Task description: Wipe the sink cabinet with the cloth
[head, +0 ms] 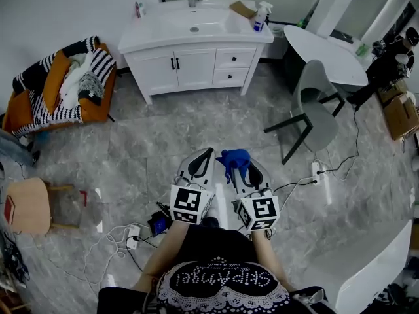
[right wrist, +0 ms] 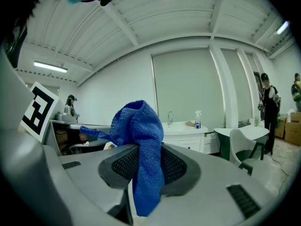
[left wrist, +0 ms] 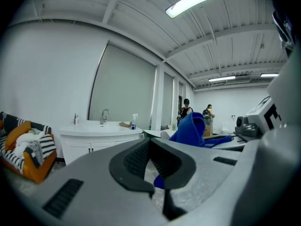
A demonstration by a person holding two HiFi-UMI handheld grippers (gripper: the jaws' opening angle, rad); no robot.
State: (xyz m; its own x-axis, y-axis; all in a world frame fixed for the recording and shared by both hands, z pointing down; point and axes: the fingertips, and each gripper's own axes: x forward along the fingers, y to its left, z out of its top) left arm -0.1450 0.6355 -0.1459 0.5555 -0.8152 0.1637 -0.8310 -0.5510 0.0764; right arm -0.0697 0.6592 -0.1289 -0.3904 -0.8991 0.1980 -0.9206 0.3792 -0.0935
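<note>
- My right tongs (right wrist: 148,150) are clamped on the blue cloth (right wrist: 140,126), which bunches above the tips and hangs down between them.
- My left tongs (left wrist: 149,141) are closed together with nothing in them, just beside the right ones.
- I hold both low in front of me over the grey floor (head: 163,129), well apart from the white sink cabinet (head: 196,65).
- A spray bottle (head: 260,17) stands on the cabinet's worktop (head: 147,36), right of the basin (head: 194,21). A grey chair (head: 314,106) stands near its right end.
</note>
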